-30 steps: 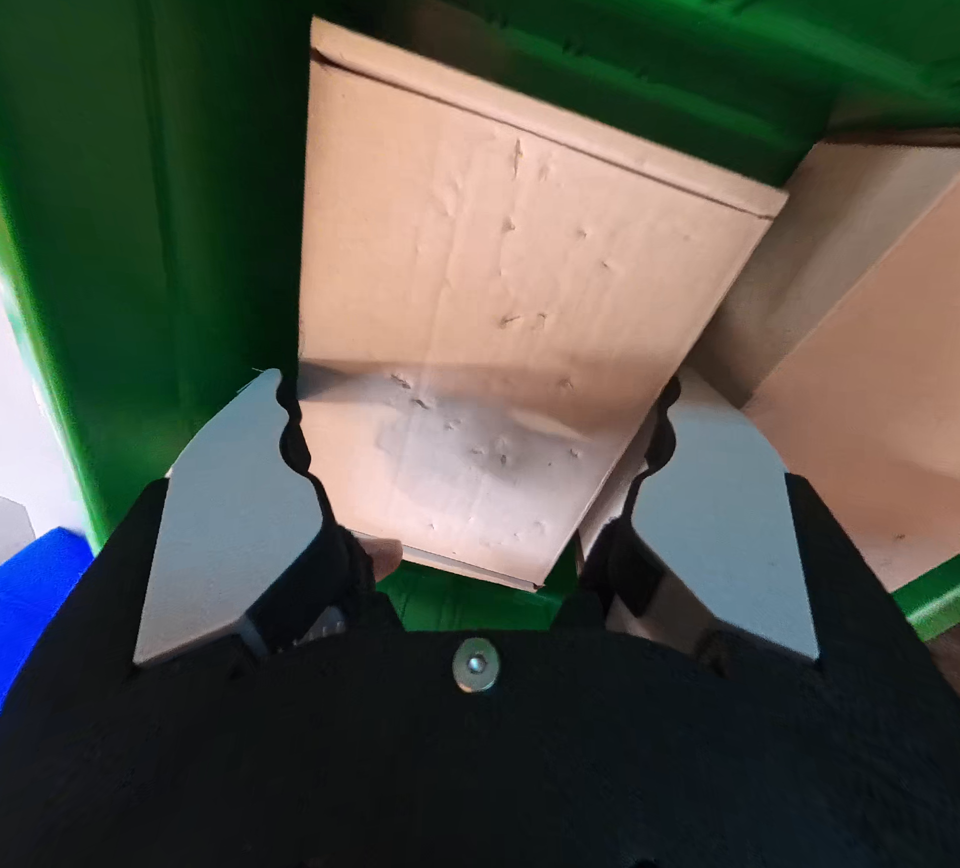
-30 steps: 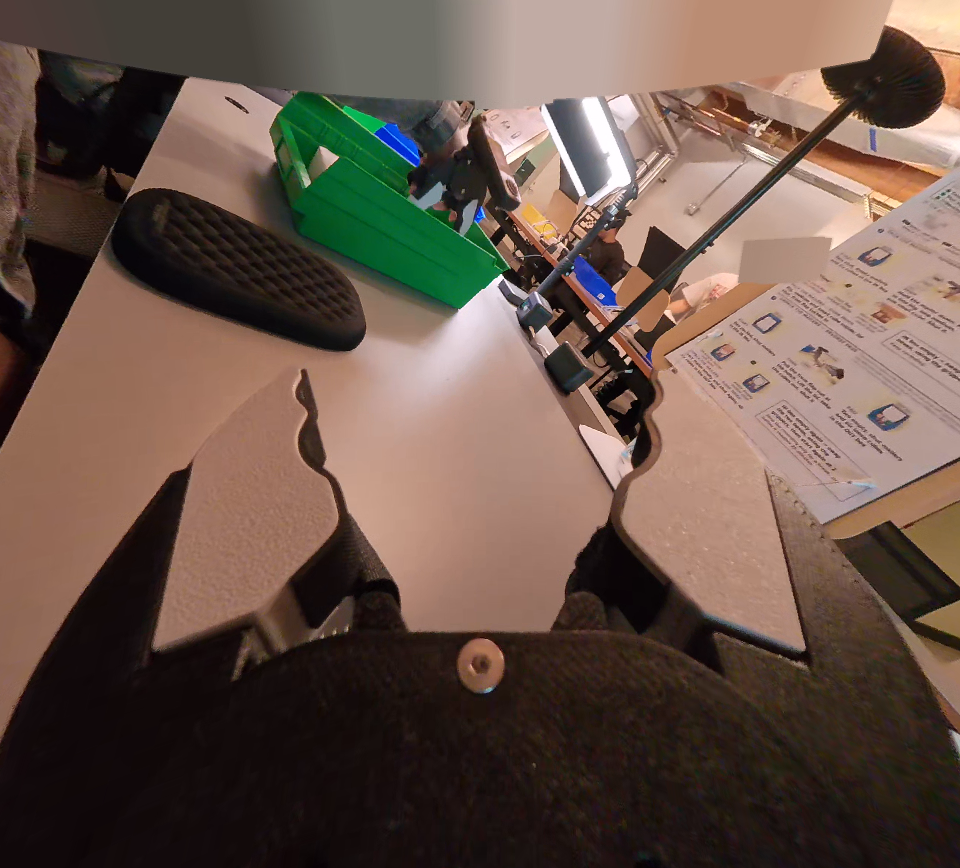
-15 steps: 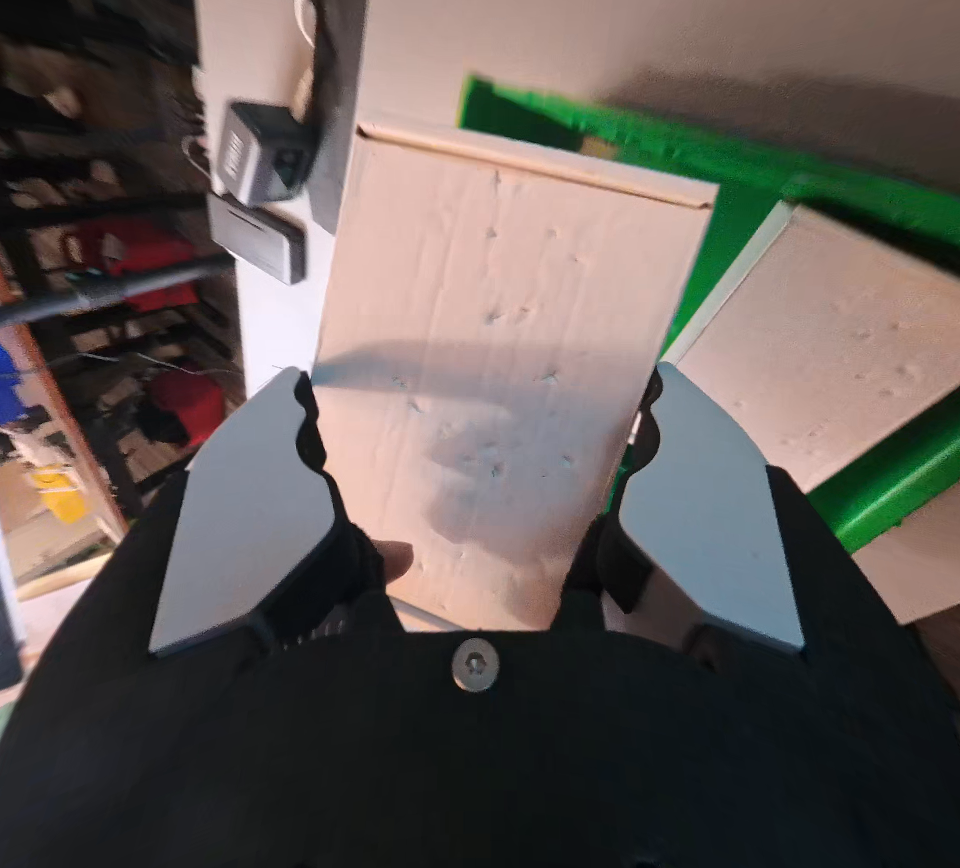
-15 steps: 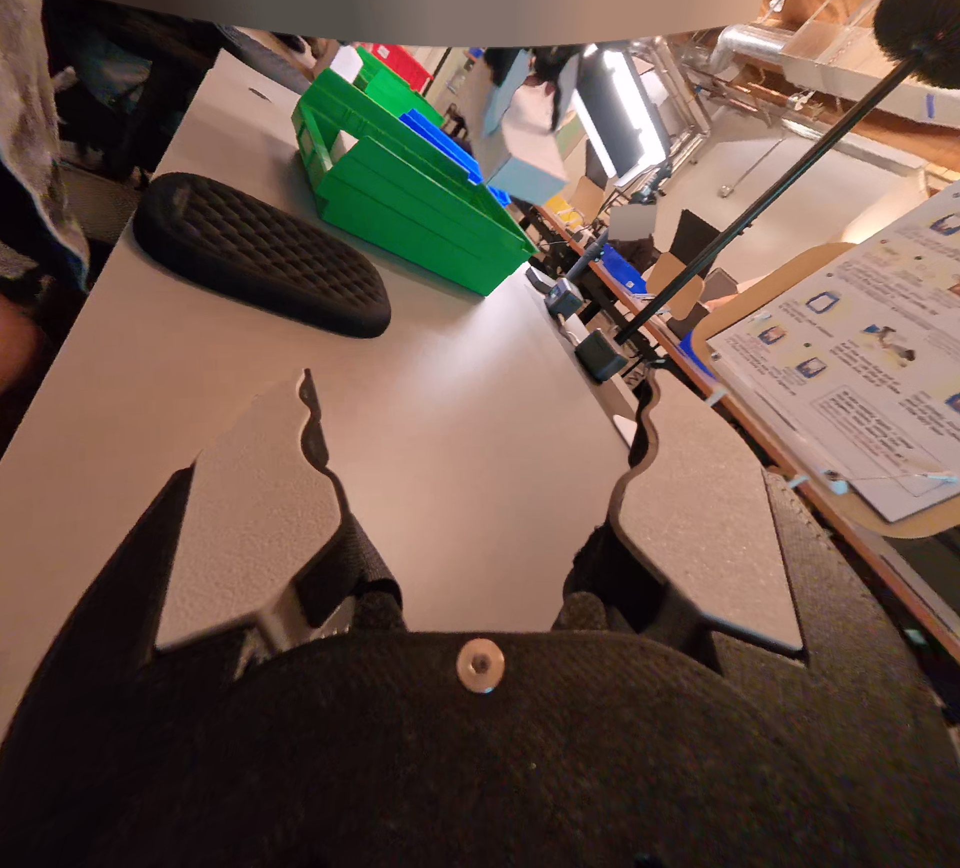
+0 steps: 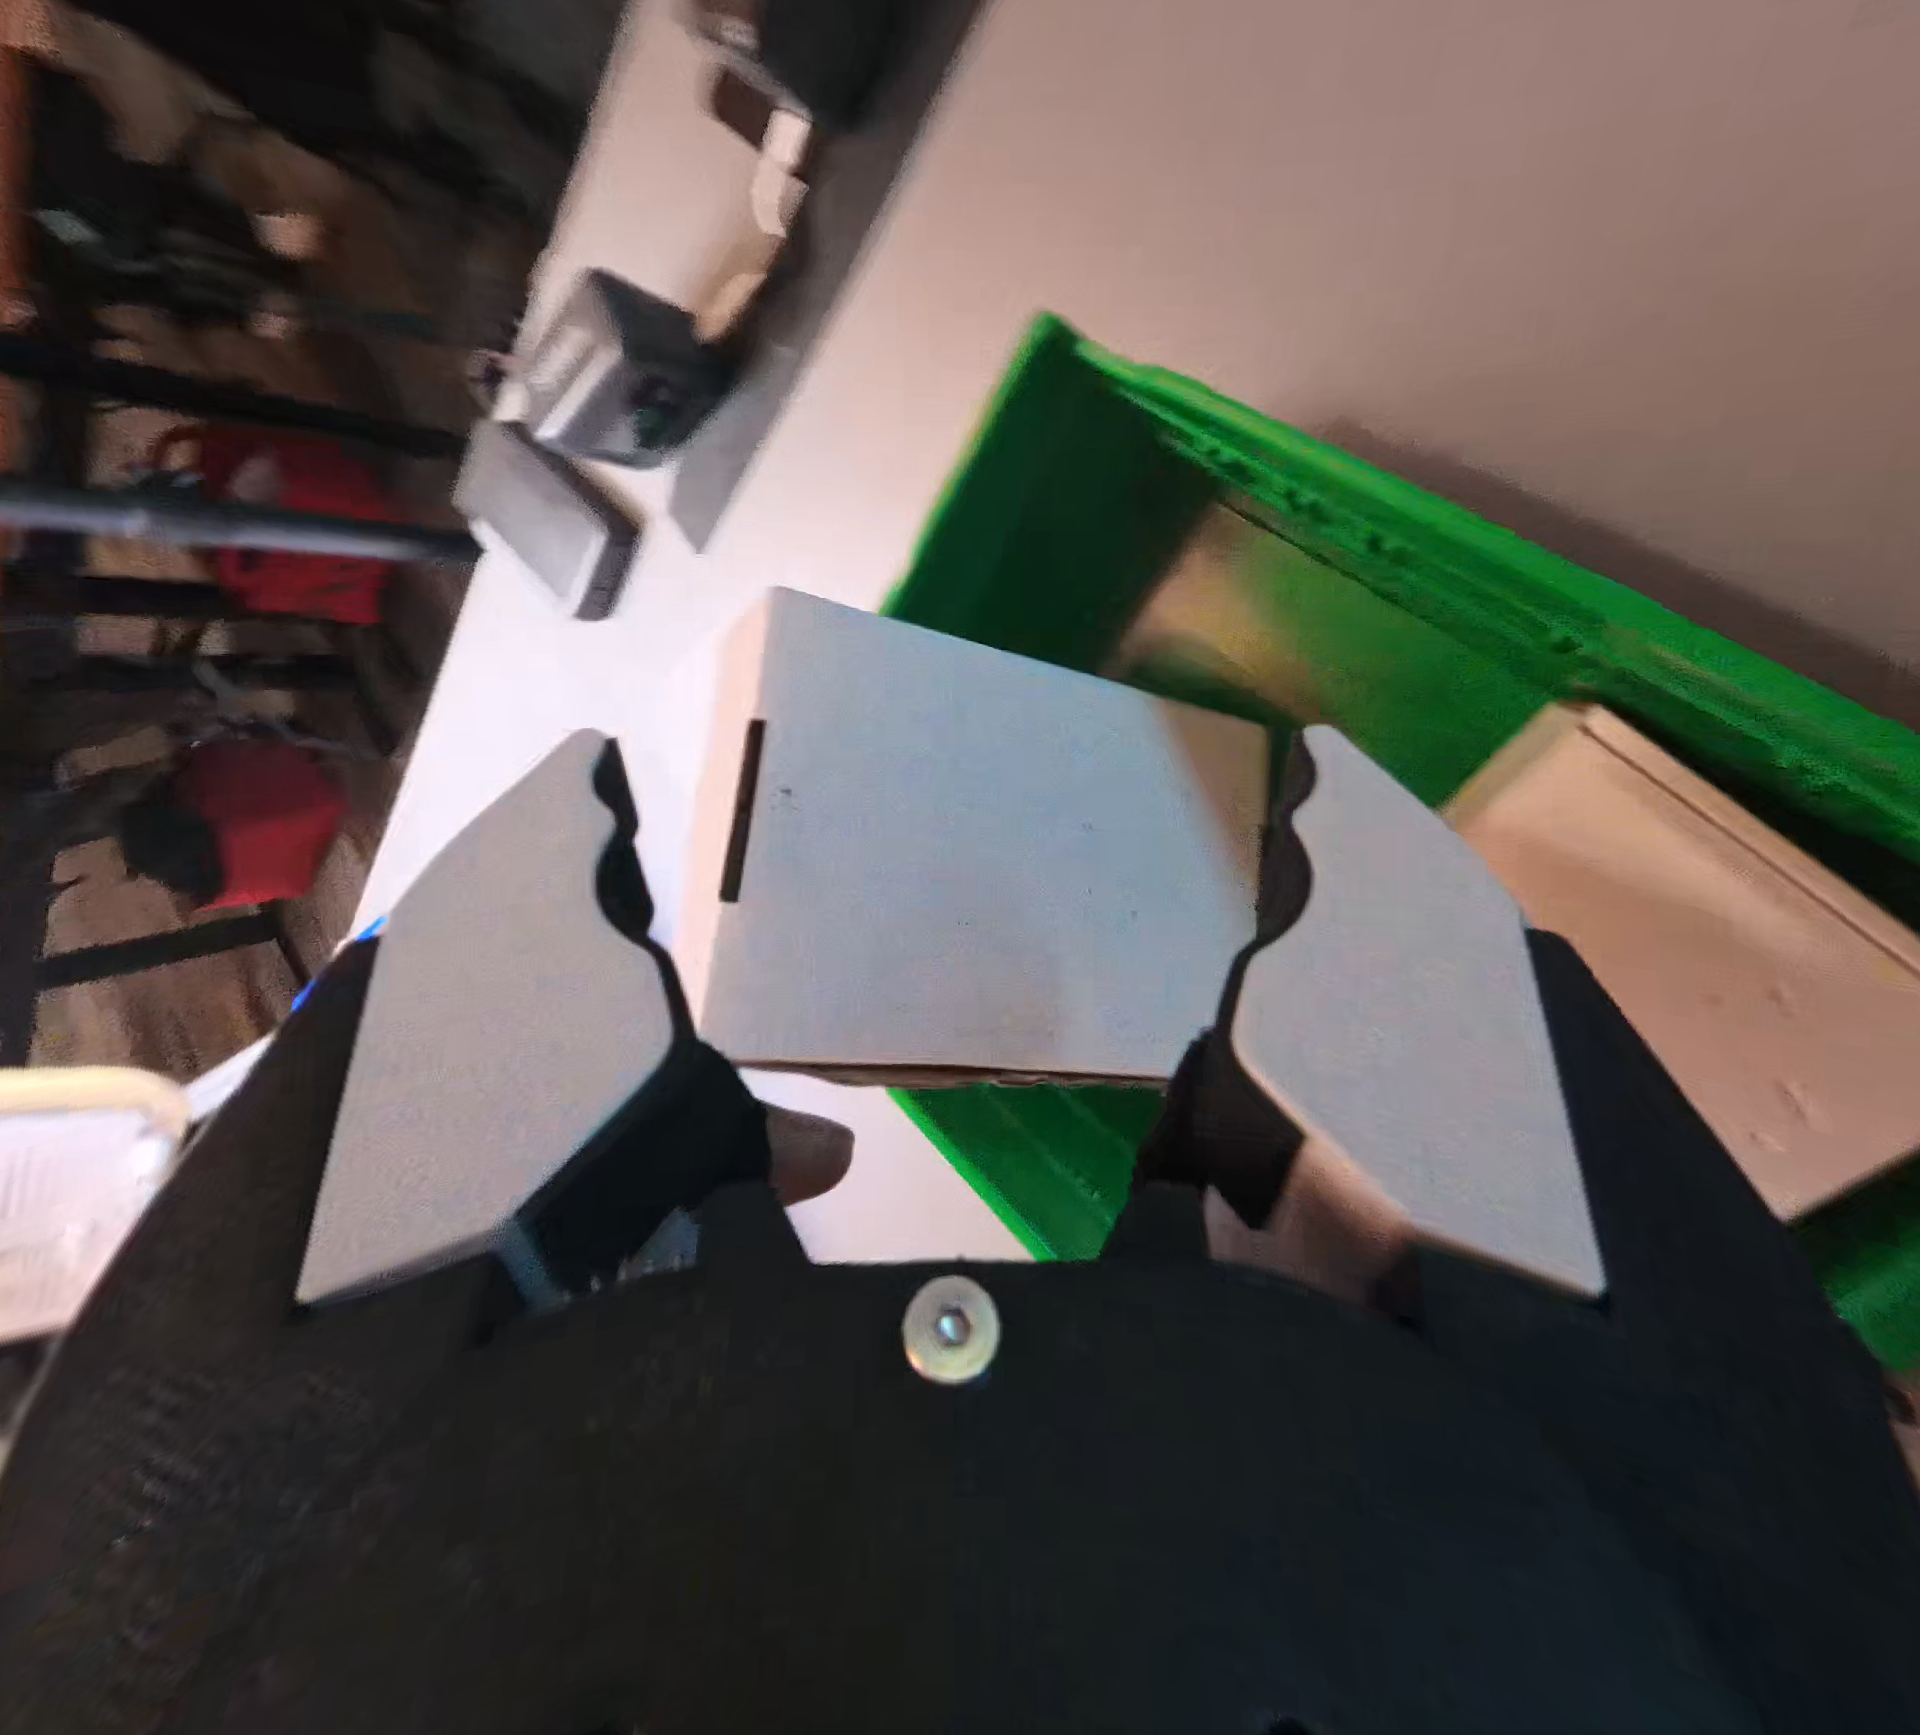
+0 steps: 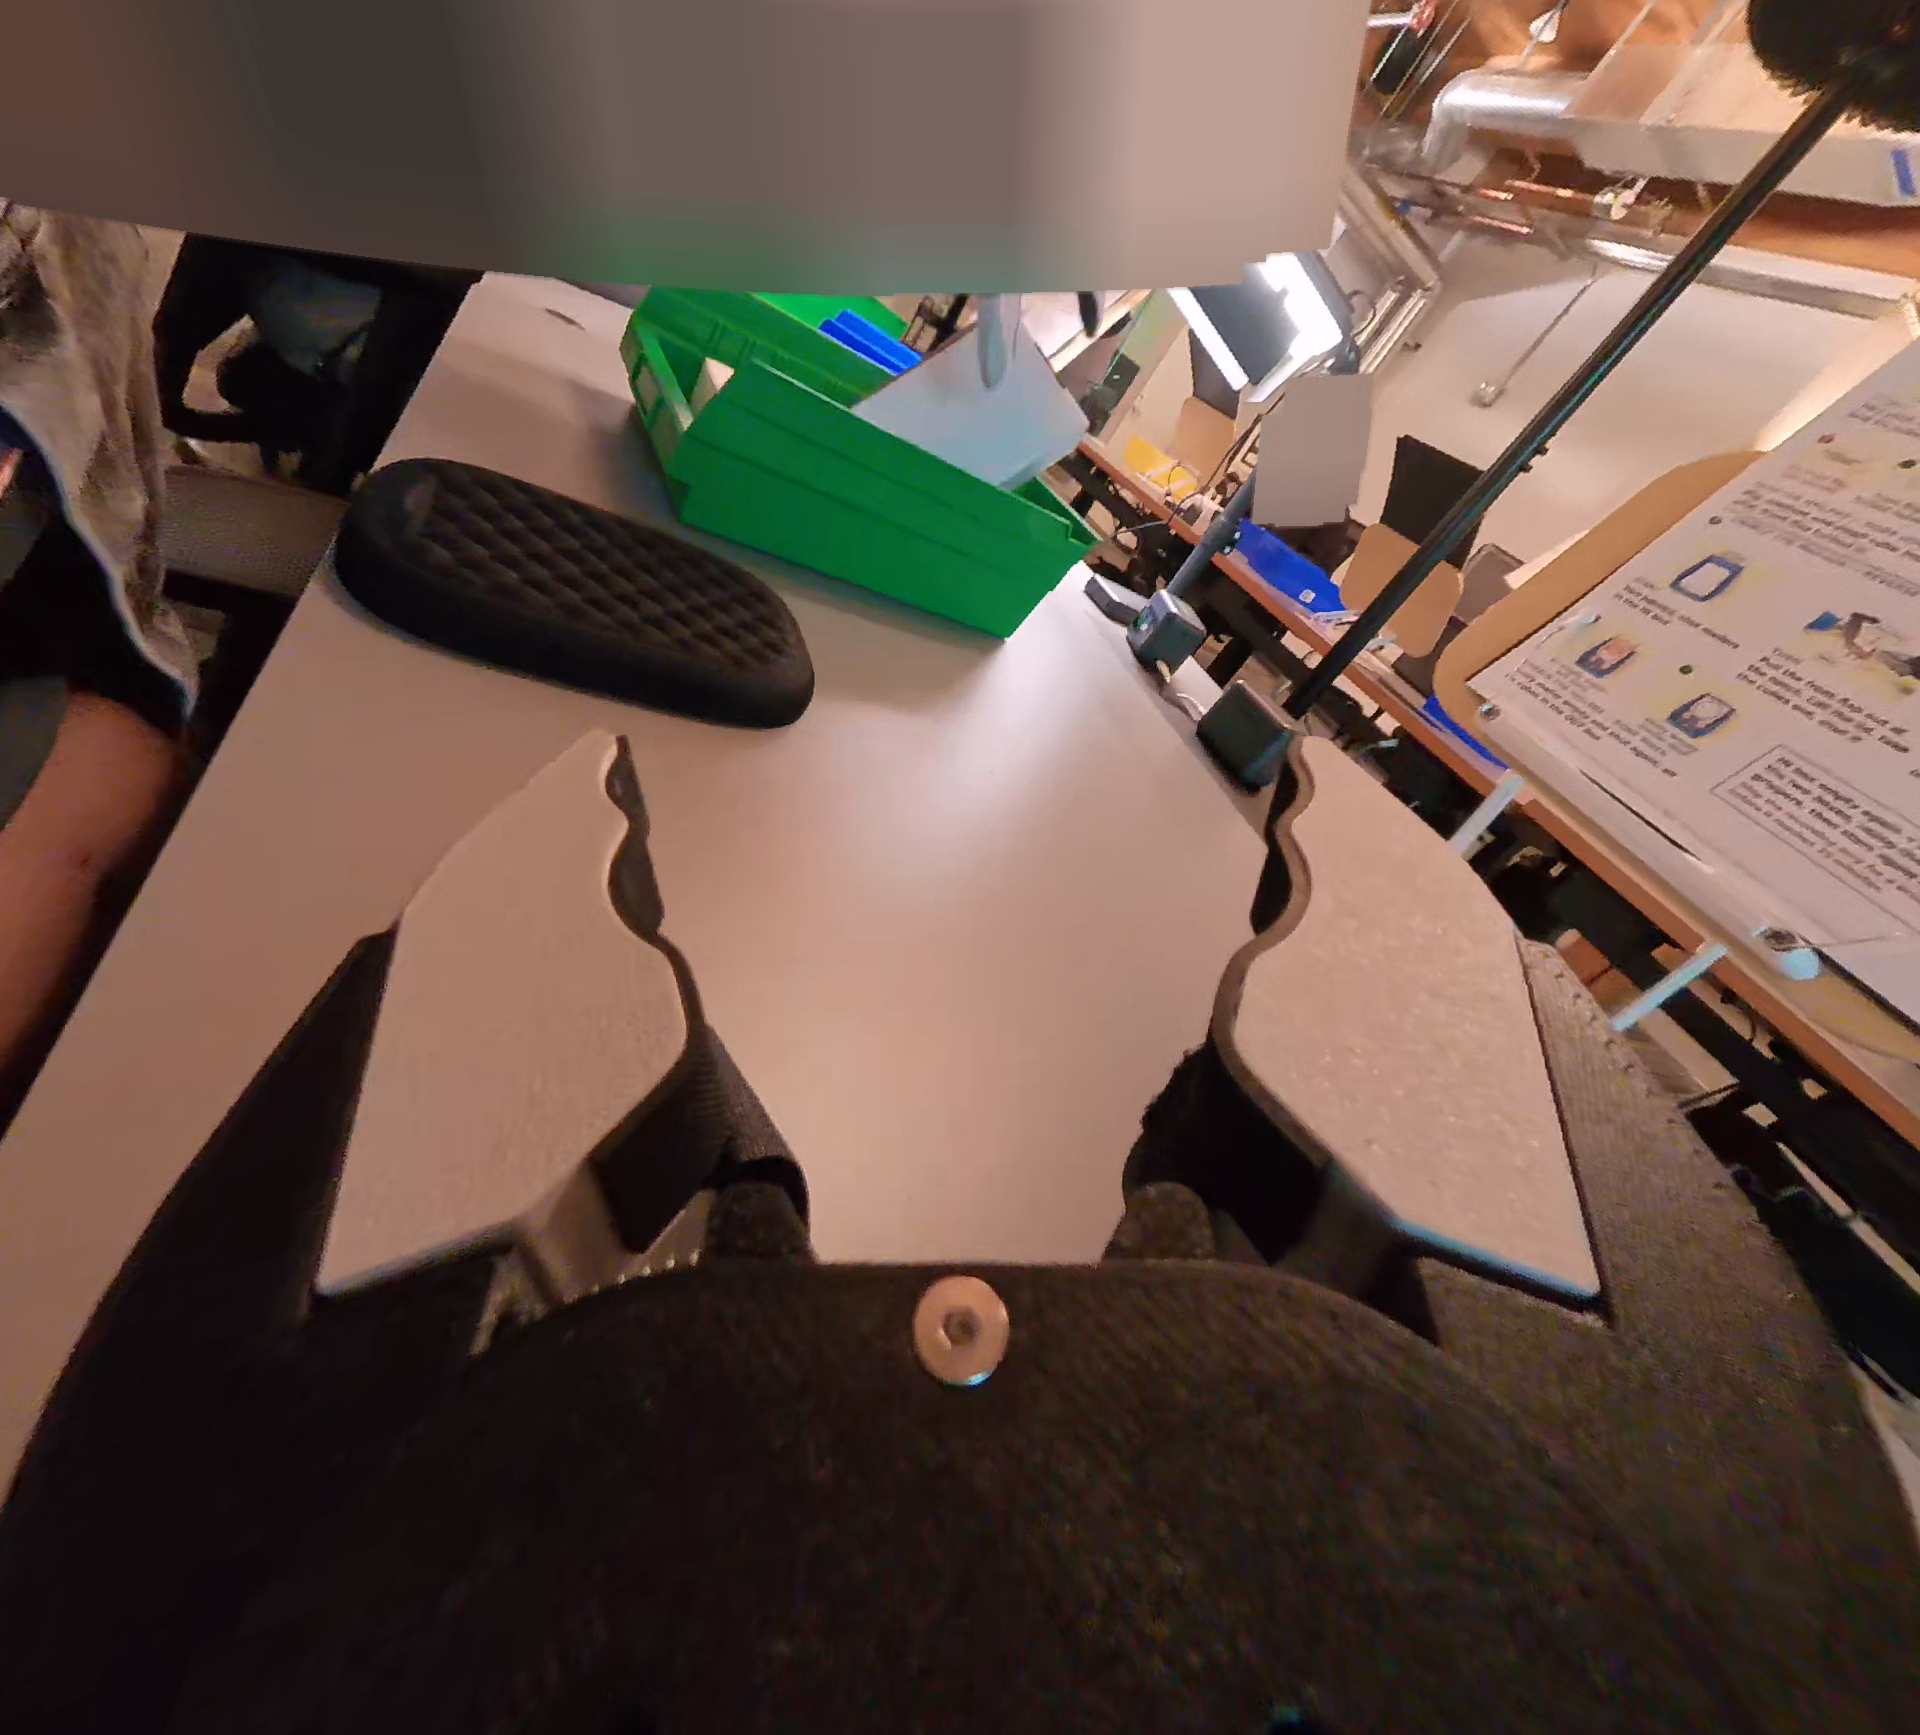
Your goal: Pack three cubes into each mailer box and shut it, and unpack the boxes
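Note:
My left gripper is shut on a closed white cardboard mailer box by its two sides and holds it tilted in the air above the end of a green bin. A second closed mailer box lies in that bin at the right. In the right wrist view the held box hangs over the green bin at the far side of the table. My right gripper is open and empty, low over the grey table. No cubes show.
A black padded rest lies on the table in front of the green bin. A blue bin stands behind it. A black stand pole and clamps sit at the table's right edge, beside a board with an instruction sheet.
My left gripper has lifted the mailer box out of the green bin and turned it, so the table edge now shows. My right gripper has barely shifted and stays open.

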`<state>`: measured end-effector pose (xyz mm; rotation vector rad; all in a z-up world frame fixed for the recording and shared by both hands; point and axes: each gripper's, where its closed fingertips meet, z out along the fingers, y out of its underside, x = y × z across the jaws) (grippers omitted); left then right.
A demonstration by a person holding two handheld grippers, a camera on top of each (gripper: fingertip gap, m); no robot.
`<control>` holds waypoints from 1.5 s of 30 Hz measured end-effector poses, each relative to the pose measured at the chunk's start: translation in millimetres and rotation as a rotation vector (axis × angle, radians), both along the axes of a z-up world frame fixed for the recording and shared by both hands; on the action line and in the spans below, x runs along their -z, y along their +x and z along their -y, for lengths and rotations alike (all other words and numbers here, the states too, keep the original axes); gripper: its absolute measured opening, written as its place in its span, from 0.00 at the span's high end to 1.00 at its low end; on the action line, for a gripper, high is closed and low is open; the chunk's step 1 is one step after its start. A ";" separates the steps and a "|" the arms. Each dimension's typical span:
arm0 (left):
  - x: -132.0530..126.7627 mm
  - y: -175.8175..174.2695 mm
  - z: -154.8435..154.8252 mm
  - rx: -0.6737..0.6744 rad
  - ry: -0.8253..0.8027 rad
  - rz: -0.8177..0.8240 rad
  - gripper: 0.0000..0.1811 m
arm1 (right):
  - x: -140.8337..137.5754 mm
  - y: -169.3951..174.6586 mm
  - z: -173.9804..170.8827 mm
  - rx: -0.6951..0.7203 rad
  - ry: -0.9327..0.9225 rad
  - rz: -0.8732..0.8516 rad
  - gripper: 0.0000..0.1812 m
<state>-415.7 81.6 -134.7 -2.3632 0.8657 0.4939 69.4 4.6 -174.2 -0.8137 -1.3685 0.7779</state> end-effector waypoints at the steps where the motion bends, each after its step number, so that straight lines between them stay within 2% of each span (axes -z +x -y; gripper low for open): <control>1: -8.3 -6.4 4.9 -0.029 0.066 0.044 0.32 | 2.1 -2.6 -0.3 -0.008 -0.003 0.013 0.37; 3: -12.5 -15.9 19.1 -0.071 0.104 0.119 0.31 | 7.2 -8.6 -2.4 -0.016 -0.003 0.049 0.37; 5: -10.5 -37.5 31.1 -0.172 0.125 0.095 0.29 | 10.1 -14.3 -5.3 -0.014 0.011 0.075 0.37; 8: 4.2 -58.7 48.9 -0.347 0.137 0.156 0.26 | 7.5 -20.2 -3.5 -0.022 0.017 0.071 0.38; 11: 16.1 -62.4 56.3 -0.426 0.215 0.251 0.26 | 9.4 -22.6 1.6 -0.028 0.032 0.081 0.38; 13: 19.4 -69.0 55.3 -0.435 0.269 0.282 0.26 | 12.8 -23.5 3.9 -0.033 0.036 0.098 0.38; 19: 24.2 -80.6 31.9 -0.366 0.266 0.576 0.33 | 17.0 -23.8 5.0 -0.029 0.048 0.117 0.39; 22: 22.2 -84.8 20.3 -0.353 0.236 0.776 0.37 | 18.7 -22.7 1.6 -0.020 0.036 0.115 0.39; 26: 38.2 -89.1 13.0 -0.358 0.130 0.899 0.39 | 20.1 -22.6 -0.6 -0.018 0.033 0.120 0.39; 30: 45.3 -70.4 4.9 -0.247 0.081 0.910 0.47 | 22.4 -22.6 -2.7 -0.013 0.033 0.128 0.39; 32: 39.7 -59.5 1.0 -0.189 0.106 0.891 0.52 | 22.1 -22.2 -3.6 -0.008 0.037 0.127 0.39; 35: 29.1 -39.7 -0.7 -0.103 0.134 0.867 0.55 | 20.6 -21.4 -4.1 -0.004 0.041 0.120 0.40; 40: 17.6 -3.1 8.7 0.085 0.135 0.720 0.62 | 18.8 -20.3 -3.5 -0.002 0.048 0.112 0.40; 45: -2.9 19.8 14.1 0.137 0.212 0.500 0.64 | 19.6 -20.6 -3.2 -0.002 0.054 0.114 0.40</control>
